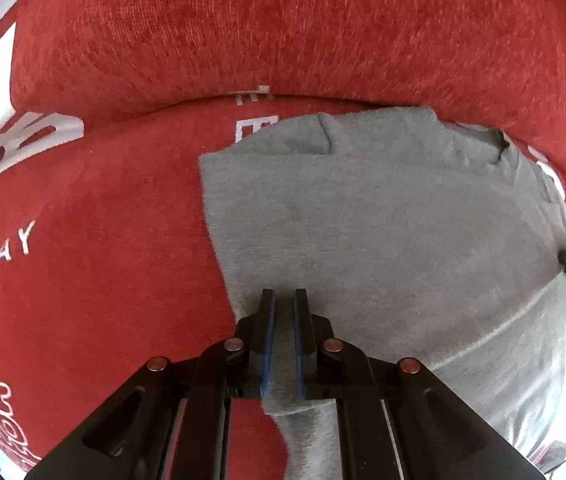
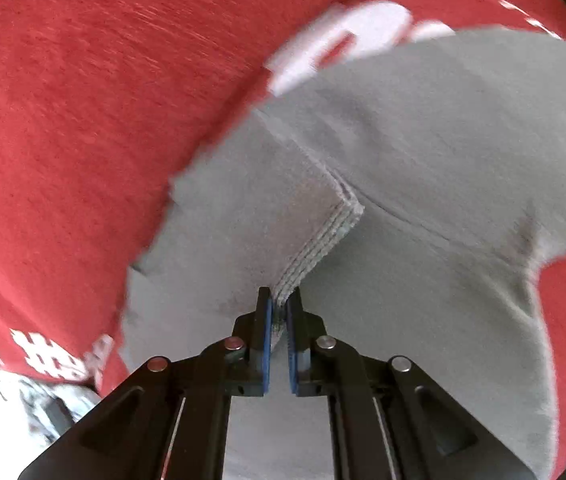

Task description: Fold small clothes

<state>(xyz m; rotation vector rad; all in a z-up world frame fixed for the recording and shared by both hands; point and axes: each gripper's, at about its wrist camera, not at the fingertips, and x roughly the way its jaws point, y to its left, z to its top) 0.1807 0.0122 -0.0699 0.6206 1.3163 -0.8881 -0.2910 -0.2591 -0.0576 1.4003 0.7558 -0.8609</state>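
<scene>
Grey cloth fills both views: a small grey garment (image 1: 383, 220) lies spread on a red cover (image 1: 103, 220) with white print, and the coming fold, as I judge it, turns on which way the loose cloth runs from the pinched edge.

In the right wrist view the right gripper (image 2: 279, 300) has its blue-padded jaws drawn close on a stitched hem (image 2: 323, 236) of the garment. From the tips the hem runs up toward 1 o'clock to a squared corner, and the body of the cloth spreads from 12 round to 3 o'clock (that view is smeared, so fine detail is doubtful). The right gripper therefore sits nearest the free edge.

In the left wrist view the left gripper (image 1: 283, 300) rests over the garment's left border. Its jaws stand narrowly parted, with cloth visible in the slot between them; whether they truly pinch it I cannot tell. The garment stretches away toward 12 and 2 o'clock, its long axis running roughly 11 to 5, and the right tool's dark tip shows at 3 o'clock on the far edge.
</scene>
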